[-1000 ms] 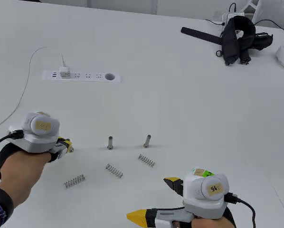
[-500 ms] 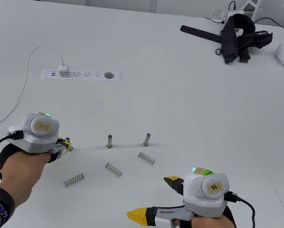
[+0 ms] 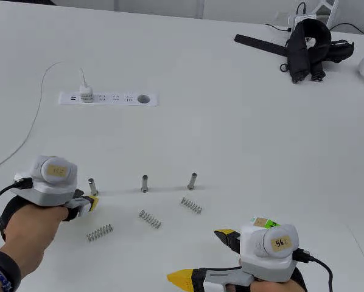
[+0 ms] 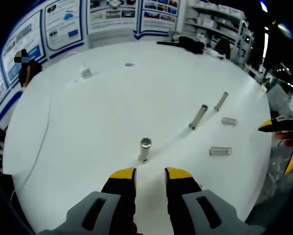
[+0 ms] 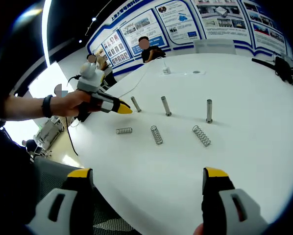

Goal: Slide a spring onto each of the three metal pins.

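Three bare pins (image 3: 145, 183), three loose springs (image 3: 150, 219); left tool (image 4: 150, 174) slightly agape, right tool (image 5: 145, 175) wide.

Left tool (image 3: 89, 204) low over the table (image 3: 231, 134), tips just beside the nearest pin (image 3: 92, 186). Middle pin (image 3: 145, 183) and far pin (image 3: 192, 180) upright, off to its right. Near spring (image 3: 100, 232), middle spring (image 3: 150, 219) and far spring (image 3: 191, 205) lying flat between it and the right tool (image 3: 202, 255), jaws there wide apart, empty.

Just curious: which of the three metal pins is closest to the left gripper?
The leftmost pin, just ahead of the left gripper; the middle pin and right pin stand farther away.
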{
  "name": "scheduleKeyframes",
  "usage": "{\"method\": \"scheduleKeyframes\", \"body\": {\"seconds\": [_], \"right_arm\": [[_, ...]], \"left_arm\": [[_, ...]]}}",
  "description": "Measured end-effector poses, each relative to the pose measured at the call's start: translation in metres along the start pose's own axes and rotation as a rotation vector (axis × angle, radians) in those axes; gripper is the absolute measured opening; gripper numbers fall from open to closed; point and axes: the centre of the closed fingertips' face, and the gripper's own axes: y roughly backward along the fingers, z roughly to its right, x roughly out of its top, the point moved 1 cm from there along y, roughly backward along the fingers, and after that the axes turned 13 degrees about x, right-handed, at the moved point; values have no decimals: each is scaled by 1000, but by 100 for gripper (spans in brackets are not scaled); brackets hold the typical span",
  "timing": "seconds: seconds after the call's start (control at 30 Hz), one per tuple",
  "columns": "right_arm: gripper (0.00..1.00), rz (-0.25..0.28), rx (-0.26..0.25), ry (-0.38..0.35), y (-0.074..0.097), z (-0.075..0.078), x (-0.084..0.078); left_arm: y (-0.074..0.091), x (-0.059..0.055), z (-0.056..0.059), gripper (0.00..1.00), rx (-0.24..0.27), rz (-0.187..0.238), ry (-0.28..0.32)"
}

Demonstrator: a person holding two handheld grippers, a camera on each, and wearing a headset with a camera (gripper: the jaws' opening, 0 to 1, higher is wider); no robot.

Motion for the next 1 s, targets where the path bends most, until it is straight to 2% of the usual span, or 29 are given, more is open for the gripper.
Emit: {"method": "scheduleKeyframes", "body": {"seconds": [0.2, 0.3, 0.37, 0.53, 0.63, 0.83, 1.0], "right_arm": [[94, -3, 3, 4, -1, -2, -1], [94, -4, 7, 5, -2, -3, -1], [94, -3, 10, 4, -3, -3, -2], [94, -7, 18, 3, -5, -6, -5], [94, -11, 22, 6, -7, -7, -6], [94, -4, 22, 9, -6, -6, -4], [94, -6, 20, 9, -6, -4, -5]], "left_arm": [[6, -13, -2, 27, 0, -16, 20], [10, -16, -1, 31, -22, -7, 33], [14, -20, -3, 34, -19, -4, 33], [24, -27, -8, 36, -28, 7, 64], [28, -31, -9, 40, -38, 24, 77], [40, -39, -11, 41, -29, 60, 100], [48, -41, -12, 44, -28, 82, 98]]}}
